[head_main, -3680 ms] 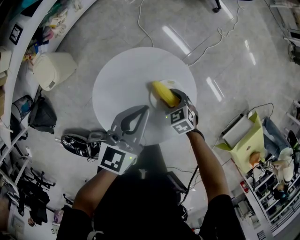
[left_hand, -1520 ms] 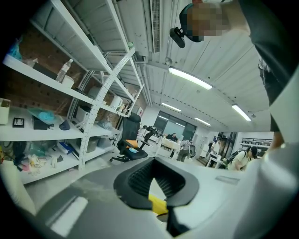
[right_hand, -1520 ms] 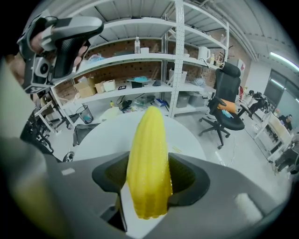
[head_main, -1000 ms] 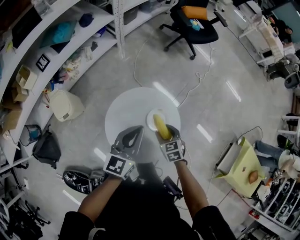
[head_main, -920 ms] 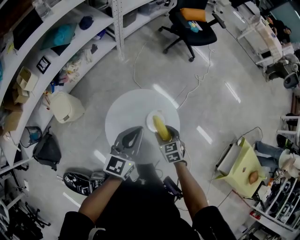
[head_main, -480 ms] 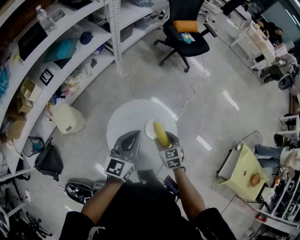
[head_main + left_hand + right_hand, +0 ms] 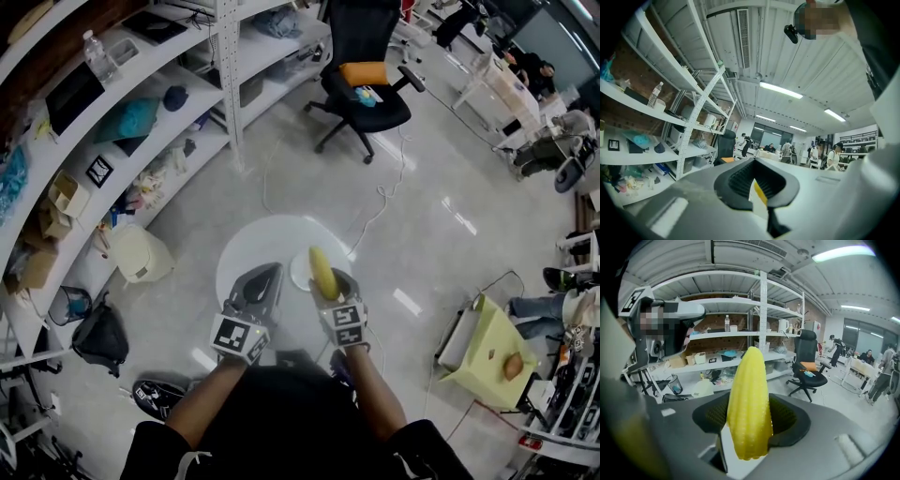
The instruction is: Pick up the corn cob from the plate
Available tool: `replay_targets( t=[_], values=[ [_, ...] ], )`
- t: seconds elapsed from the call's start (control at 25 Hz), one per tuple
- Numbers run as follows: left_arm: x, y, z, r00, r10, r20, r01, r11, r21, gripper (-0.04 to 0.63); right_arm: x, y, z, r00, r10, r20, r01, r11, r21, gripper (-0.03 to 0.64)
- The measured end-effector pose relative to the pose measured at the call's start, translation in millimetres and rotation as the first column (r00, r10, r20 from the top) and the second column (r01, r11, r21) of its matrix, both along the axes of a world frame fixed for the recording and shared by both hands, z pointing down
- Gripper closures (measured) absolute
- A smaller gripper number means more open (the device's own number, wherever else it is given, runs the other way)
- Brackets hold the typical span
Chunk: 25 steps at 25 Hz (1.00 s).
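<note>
The yellow corn cob (image 7: 322, 271) stands tip-up between the jaws of my right gripper (image 7: 331, 282), which is shut on its lower half. It hangs above the small white plate (image 7: 299, 275) on the round white table (image 7: 246, 262). In the right gripper view the corn cob (image 7: 747, 404) fills the middle, with the dark pads of my right gripper (image 7: 750, 422) pressing on both of its sides. My left gripper (image 7: 267, 275) hovers just left of the plate, jaws together and holding nothing. In the left gripper view a sliver of the corn cob (image 7: 760, 193) shows through the left gripper (image 7: 755, 163).
A black office chair (image 7: 362, 82) stands beyond the table. White shelves (image 7: 122, 103) full of items curve along the left. A cream bin (image 7: 141, 254) and a black bag (image 7: 99, 334) sit on the floor at left, a yellow-green box (image 7: 483, 352) at right. Cables (image 7: 380, 202) trail across the floor.
Both grippers have risen, and the corn cob has come up off the plate with the right gripper. The table looks smaller and farther below.
</note>
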State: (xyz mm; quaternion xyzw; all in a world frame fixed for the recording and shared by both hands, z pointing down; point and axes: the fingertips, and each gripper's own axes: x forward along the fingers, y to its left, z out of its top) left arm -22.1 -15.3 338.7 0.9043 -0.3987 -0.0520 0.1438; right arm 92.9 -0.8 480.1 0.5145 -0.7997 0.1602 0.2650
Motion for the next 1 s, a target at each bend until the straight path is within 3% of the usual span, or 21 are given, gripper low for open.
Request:
replay_targets(
  t=[0.48, 1.0],
  values=[
    [2.6, 6.8, -11.8, 1.0, 0.012, -0.005, -0.012, 0.999, 0.031, 0.595, 3.3, 3.1, -53.1, 0.994, 0.069, 0.079, -0.078, 0.991, 0.111, 0.365],
    [13.2, 14.8, -14.5, 0.999, 0.045, -0.005, -0.044, 0.998, 0.04, 0.595, 7.5, 22.9, -104.4, 0.966, 0.137, 0.221, -0.186, 0.958, 0.217, 0.365]
  ],
)
